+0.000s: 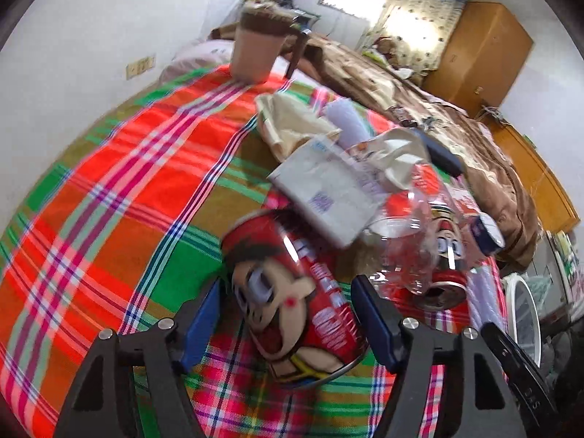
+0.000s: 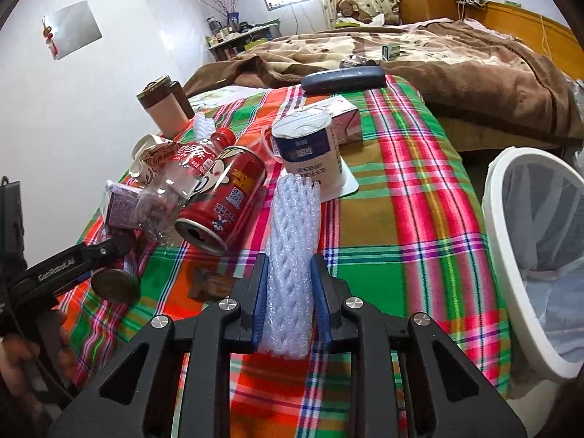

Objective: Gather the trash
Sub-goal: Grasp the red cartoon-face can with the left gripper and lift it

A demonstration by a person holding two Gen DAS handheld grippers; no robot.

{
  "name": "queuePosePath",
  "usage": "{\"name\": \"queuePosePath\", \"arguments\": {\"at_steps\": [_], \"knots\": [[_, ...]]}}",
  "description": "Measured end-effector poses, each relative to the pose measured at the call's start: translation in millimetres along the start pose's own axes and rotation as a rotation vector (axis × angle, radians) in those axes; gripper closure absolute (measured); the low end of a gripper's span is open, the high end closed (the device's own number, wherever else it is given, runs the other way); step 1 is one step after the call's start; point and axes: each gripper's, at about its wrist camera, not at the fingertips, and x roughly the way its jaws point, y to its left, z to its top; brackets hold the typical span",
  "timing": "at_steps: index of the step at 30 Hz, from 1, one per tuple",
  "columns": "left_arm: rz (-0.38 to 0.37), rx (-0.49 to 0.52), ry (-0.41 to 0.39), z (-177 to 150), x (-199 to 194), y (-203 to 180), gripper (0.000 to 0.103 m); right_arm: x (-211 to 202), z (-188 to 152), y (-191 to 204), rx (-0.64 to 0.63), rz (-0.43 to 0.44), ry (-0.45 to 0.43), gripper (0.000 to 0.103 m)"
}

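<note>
1. Between the blue pads of the right claw stands a white foam-net sleeve, pinched on both sides and squeezed narrow where the pads press it; its free end points away toward the far side of the bed.
2. Left of that, the left claw straddles a red drink can with a cartoon face lying on its side. The pads sit close on either flank, yet a sliver of cloth shows beside each, so it has not yet clamped.
3. Both lie on a plaid cloth of red, green and ochre spread over the bed.
4. Just beyond the sleeve, a second red can lies with its open mouth toward the camera, touching a crushed clear plastic bottle with a red label.
5. Farther off stands a white paper cup with a dark blue band.
6. At the near right, beside the bed, is a white bin lined with a clear bag.
</note>
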Motion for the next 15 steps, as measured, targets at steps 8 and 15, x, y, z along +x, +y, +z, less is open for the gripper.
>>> {"name": "queuePosePath", "arguments": {"at_steps": [8, 15], "knots": [[0.036, -0.017, -0.022, 5.0, 4.8, 4.7, 0.033, 0.8, 1.0, -2.3, -0.005, 0.009, -0.003, 0.079], [0.019, -0.009, -0.023, 4.3, 3.4, 4.5, 0.046, 1.5, 0.9, -4.3, -0.007, 0.013, -0.006, 0.079]]}}
